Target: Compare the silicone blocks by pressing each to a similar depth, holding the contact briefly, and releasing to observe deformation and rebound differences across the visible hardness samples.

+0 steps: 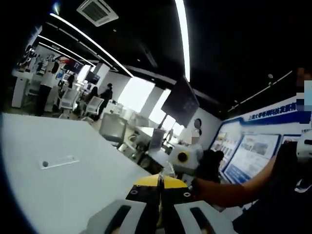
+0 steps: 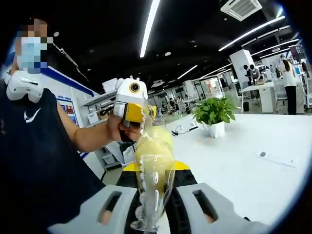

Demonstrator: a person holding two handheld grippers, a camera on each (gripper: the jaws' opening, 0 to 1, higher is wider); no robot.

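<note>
A clear plastic packet (image 2: 155,165) with a pale yellow piece inside stands upright between my right gripper's (image 2: 155,214) jaws, which are shut on its lower end. The left gripper (image 2: 132,101), white and yellow and held in a person's hand, meets the packet's top edge. In the left gripper view my left gripper (image 1: 159,202) has its jaws pressed together on a thin clear edge of the packet (image 1: 167,171). Just beyond it is the right gripper (image 1: 186,158), held in a dark-gloved hand (image 1: 210,168). Both grippers hang in the air off the table's edge.
A white table (image 1: 58,195) lies to the left with a small clear strip (image 1: 57,162) on it. The same table (image 2: 243,170) and strip (image 2: 276,158) lie to the right in the right gripper view, with a potted plant (image 2: 213,113) further back. A person in a dark shirt (image 2: 34,161) stands close.
</note>
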